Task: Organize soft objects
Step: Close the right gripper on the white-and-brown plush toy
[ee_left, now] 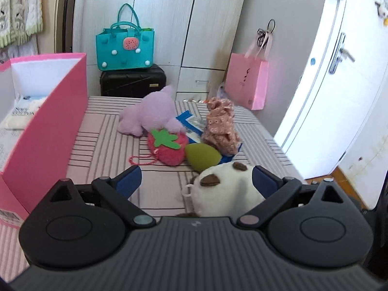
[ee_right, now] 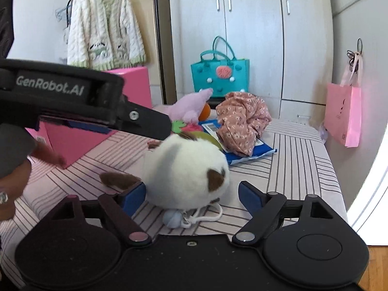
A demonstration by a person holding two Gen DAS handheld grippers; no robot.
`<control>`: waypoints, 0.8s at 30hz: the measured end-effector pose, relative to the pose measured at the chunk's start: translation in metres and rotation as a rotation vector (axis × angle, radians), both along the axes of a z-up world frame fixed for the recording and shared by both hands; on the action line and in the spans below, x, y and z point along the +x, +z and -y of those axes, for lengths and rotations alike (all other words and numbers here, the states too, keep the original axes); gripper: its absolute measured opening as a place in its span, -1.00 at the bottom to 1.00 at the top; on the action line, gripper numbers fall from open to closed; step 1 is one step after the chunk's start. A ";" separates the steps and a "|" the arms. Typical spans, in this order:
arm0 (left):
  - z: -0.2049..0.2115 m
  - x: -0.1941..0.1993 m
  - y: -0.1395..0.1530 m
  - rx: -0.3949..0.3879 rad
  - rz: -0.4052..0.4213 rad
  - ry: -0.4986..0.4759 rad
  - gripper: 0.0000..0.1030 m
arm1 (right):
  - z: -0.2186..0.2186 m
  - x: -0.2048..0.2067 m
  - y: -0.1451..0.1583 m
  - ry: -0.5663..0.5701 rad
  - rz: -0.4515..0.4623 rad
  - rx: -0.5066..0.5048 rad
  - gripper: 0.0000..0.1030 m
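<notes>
A white plush with brown ears point(ee_left: 225, 194) point(ee_right: 186, 167) lies on the striped bed, with a blue ball and white loop under it. My left gripper point(ee_left: 196, 180) is open around it; the plush leans toward its right finger, and the left finger stands apart. My right gripper point(ee_right: 192, 195) is open too, with the plush beside its left finger and a gap at the right one. Behind lie a strawberry plush point(ee_left: 167, 148), a green teardrop cushion point(ee_left: 201, 156), a purple plush point(ee_left: 152, 111), a pink floral cloth point(ee_left: 220, 126) point(ee_right: 242, 123) and a blue packet point(ee_right: 252, 152).
An open pink box point(ee_left: 48, 126) point(ee_right: 80, 140) stands on the bed at the left. Beyond the bed are a black suitcase point(ee_left: 133, 82) with a teal bag point(ee_left: 125, 46), a wardrobe, a hanging pink paper bag point(ee_left: 247, 80) and a white door point(ee_left: 327, 84). The bed's edge runs along the right.
</notes>
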State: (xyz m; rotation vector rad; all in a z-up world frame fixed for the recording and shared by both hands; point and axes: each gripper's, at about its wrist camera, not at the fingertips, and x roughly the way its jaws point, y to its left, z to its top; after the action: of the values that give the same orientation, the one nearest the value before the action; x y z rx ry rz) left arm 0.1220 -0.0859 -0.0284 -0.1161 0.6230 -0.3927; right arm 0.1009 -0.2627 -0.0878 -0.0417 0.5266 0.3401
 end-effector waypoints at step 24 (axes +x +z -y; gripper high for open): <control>0.001 0.018 -0.037 -0.122 -0.114 -0.162 0.10 | -0.023 -0.001 -0.013 -0.133 0.064 -0.059 0.25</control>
State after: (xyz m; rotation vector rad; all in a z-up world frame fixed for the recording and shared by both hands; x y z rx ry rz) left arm 0.1400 -0.0868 -0.0655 -0.2066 0.7238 -0.5843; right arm 0.1001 -0.2400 -0.1008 -0.0738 0.4738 0.1926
